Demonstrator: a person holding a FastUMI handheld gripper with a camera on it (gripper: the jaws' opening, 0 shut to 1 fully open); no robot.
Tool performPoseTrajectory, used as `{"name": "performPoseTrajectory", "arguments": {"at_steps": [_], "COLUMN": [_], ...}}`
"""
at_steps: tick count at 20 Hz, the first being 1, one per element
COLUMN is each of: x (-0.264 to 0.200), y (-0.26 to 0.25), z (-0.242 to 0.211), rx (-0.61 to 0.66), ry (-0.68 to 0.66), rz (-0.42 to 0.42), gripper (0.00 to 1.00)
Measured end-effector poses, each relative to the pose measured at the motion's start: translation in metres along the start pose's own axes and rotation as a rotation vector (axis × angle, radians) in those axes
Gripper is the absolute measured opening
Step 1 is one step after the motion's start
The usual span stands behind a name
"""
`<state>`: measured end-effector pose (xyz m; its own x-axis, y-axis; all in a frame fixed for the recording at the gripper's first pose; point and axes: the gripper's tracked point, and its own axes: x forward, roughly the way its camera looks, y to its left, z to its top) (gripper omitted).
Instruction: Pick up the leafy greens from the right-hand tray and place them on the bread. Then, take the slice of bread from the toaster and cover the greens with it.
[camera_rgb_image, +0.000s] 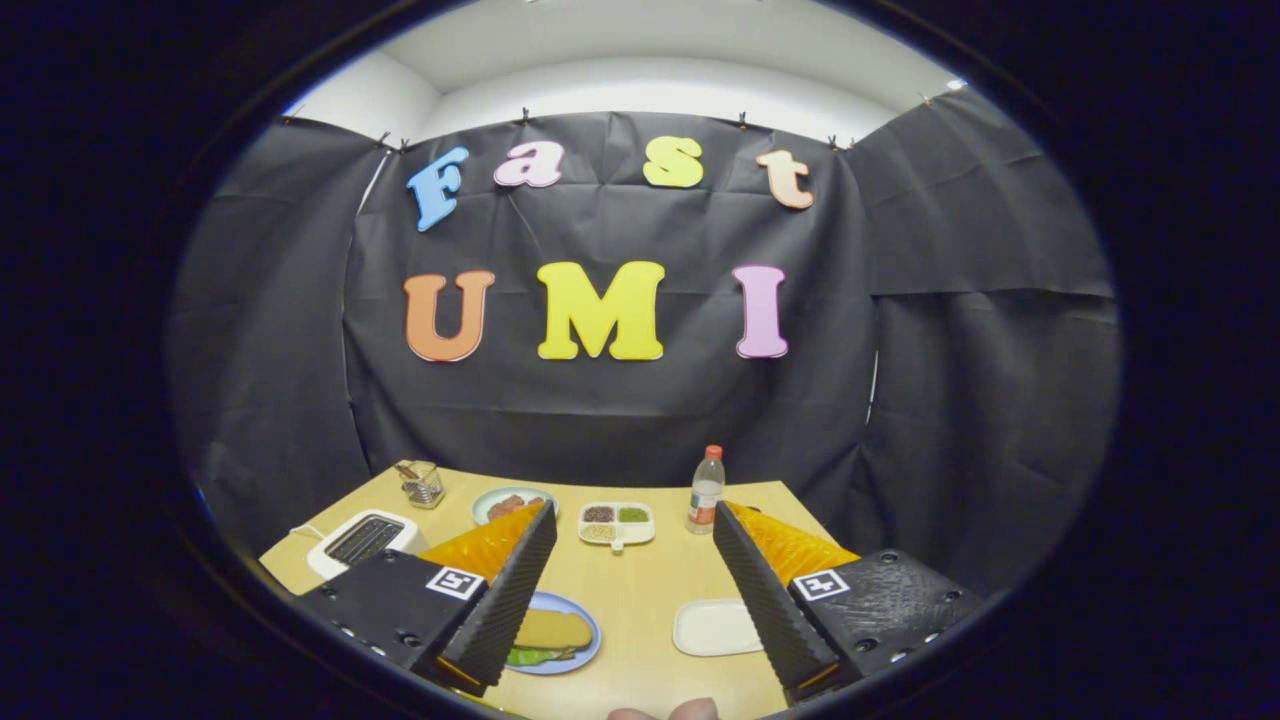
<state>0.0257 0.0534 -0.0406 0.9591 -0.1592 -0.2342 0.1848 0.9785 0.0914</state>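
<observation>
My gripper (633, 507) is held above the wooden table (640, 600), open, with nothing between its wide-spread fingers. Beside the left finger sits a blue plate (590, 645), partly hidden by that finger. On the plate a tan slice of bread (553, 630) lies on top of leafy greens (535, 657), which stick out under its near edge. A white toaster (362, 540) stands at the table's left, beyond the left finger, and its slots look dark. A small white tray (715, 628) lies bare next to the right finger.
Along the back of the table stand a glass holder (423, 484), a plate of meat (505, 503), a divided dish of seasonings (616, 522) and a red-capped bottle (706, 490). Fingertips of a person's hand (665, 711) show at the near edge.
</observation>
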Motion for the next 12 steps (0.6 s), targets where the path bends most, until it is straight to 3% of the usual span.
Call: {"name": "performPoseTrajectory", "arguments": {"at_steps": [12], "x": [-0.001], "y": [0.017], "z": [-0.003], "rx": [0.037], "ry": [0.001], "rz": [0.007], "gripper": [0.96]}}
